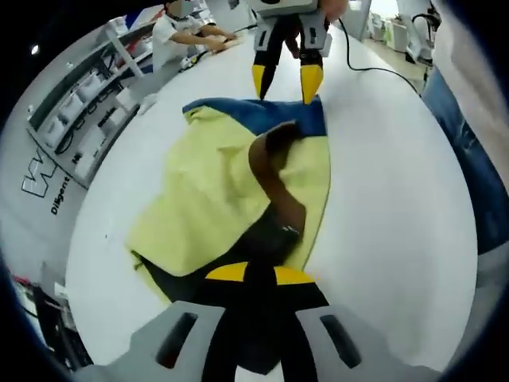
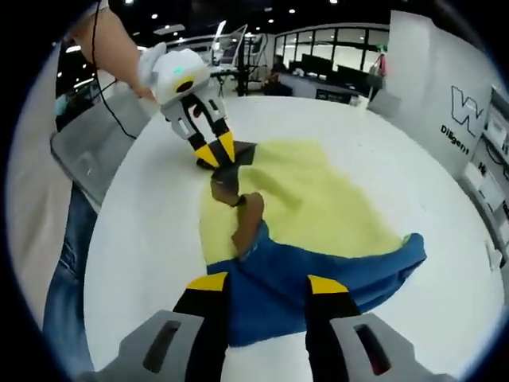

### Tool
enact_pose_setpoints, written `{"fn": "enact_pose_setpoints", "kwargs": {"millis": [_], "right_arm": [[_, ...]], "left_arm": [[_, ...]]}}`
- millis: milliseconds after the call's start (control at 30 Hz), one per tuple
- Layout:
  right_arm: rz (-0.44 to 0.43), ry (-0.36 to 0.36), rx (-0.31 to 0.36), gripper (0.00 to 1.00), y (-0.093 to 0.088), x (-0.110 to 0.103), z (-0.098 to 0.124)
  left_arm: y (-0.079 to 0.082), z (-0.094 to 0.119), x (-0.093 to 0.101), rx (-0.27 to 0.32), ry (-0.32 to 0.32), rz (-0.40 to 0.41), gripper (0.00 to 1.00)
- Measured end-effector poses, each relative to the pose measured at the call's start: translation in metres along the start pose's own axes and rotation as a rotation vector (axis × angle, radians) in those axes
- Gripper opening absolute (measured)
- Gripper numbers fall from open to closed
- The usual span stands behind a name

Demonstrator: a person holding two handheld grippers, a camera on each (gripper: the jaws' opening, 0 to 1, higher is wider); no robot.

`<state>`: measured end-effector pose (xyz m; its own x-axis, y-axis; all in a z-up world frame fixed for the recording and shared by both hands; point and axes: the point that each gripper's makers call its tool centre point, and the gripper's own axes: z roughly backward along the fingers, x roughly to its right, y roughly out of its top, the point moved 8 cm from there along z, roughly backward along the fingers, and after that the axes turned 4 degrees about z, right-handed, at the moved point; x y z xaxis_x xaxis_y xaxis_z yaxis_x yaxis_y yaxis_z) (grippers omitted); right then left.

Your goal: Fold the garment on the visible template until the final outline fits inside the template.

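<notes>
While I look along my left gripper [image 1: 248,274], its yellow tips sit together, clamped on the dark near edge of the garment [image 1: 215,199], which lies spread on the white table [image 1: 390,215]. Yellow cloth fills most of the garment, a brown strap [image 1: 274,179] curls across its middle, and a blue band [image 1: 262,115] runs along its far edge. Right at that blue band my right gripper [image 1: 286,83] comes in, tips apart, touching the hem. From the right gripper view, my right gripper [image 2: 258,285] has its jaws open over the blue cloth. Across the garment the left gripper [image 2: 216,153] pinches the dark corner. Beyond the garment, a black cable [image 1: 374,65] trails over the table, shelving [image 1: 87,111] stands off to one side, and a person [image 1: 187,32] leans at the far end.
</notes>
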<state>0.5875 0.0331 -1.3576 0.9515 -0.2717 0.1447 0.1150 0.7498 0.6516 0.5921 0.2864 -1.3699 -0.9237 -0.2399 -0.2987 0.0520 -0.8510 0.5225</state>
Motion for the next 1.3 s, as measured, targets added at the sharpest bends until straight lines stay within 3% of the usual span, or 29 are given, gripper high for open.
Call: {"fn": "enact_pose_setpoints", "kwargs": {"millis": [100, 400, 767, 1033, 1300], "right_arm": [[0.039, 0.02, -0.023, 0.31, -0.001, 0.002, -0.003], [0.1, 0.026, -0.033, 0.25, -0.001, 0.005, -0.008], [0.254, 0.025, -0.066, 0.1, 0.001, 0.005, -0.013], [0.392, 0.051, -0.114, 0.08, -0.003, 0.005, -0.015], [0.42, 0.062, -0.131, 0.0, -0.006, 0.008, -0.022]], "left_arm": [[0.002, 0.001, -0.002, 0.004, 0.001, -0.004, 0.05], [0.008, 0.014, -0.014, 0.028, 0.029, 0.027, 0.05], [0.017, 0.024, -0.024, 0.053, 0.047, 0.06, 0.05], [0.02, 0.03, -0.035, 0.067, 0.075, 0.098, 0.05], [0.02, 0.035, -0.044, 0.067, 0.103, 0.109, 0.05]]}}
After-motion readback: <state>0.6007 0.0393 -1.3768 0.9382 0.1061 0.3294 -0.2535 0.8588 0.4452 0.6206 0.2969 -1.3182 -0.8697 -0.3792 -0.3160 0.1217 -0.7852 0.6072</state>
